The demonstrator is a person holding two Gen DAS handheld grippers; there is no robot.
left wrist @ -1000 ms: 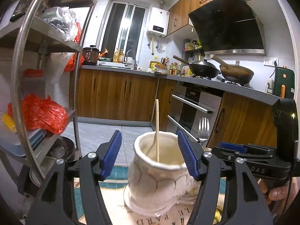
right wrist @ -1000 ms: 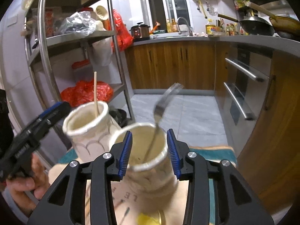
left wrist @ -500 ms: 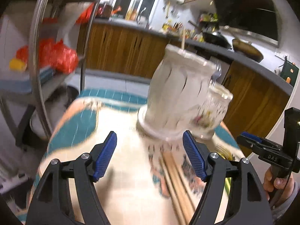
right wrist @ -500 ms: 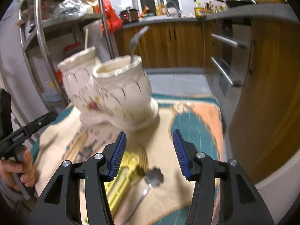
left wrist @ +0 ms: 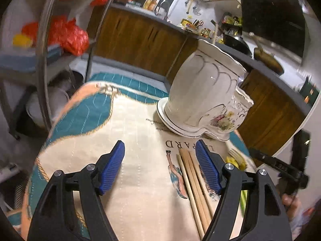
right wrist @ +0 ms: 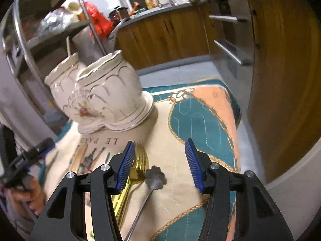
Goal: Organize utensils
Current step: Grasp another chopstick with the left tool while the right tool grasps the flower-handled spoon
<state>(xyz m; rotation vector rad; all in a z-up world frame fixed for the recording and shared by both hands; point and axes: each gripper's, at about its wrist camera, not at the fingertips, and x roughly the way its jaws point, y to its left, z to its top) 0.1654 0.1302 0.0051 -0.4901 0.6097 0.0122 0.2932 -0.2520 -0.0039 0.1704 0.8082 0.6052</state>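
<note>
A: Around the table?
B: Steel rack (left wrist: 46,64) to the left, with red bags (left wrist: 68,34) on its shelf. Brown wooden cabinets (left wrist: 140,40) behind, under a grey counter. Oven handles (right wrist: 230,50) off to the right.

A: On the table itself?
B: Quilted cloth (left wrist: 140,170), cream in the middle, teal and peach at the edges, rope pattern, printed lettering. At its far end a glossy white ceramic holder (left wrist: 202,92), two scalloped cups joined on one base, gilt lines, painted flowers. One pale stick (right wrist: 68,45) poking from the further cup.

A: Loose utensils?
B: Wooden chopsticks (left wrist: 192,182), long and pale, lying side by side just inside the right blue pad of the left gripper (left wrist: 160,170). Gold fork (right wrist: 139,165) flat on the cloth, tines toward the holder, partly behind the left pad of the right gripper (right wrist: 159,166). Beside it a grey metal spoon (right wrist: 155,177) with a flower-shaped bowl. Something yellow-green (left wrist: 236,160) further right, too blurred to name.

A: Grippers?
B: Both spread apart, clamped on nothing, above the cloth. Ribbed blue pads, black frames.

A: In the way?
B: Nothing over the chopsticks; holder well beyond them.
</note>
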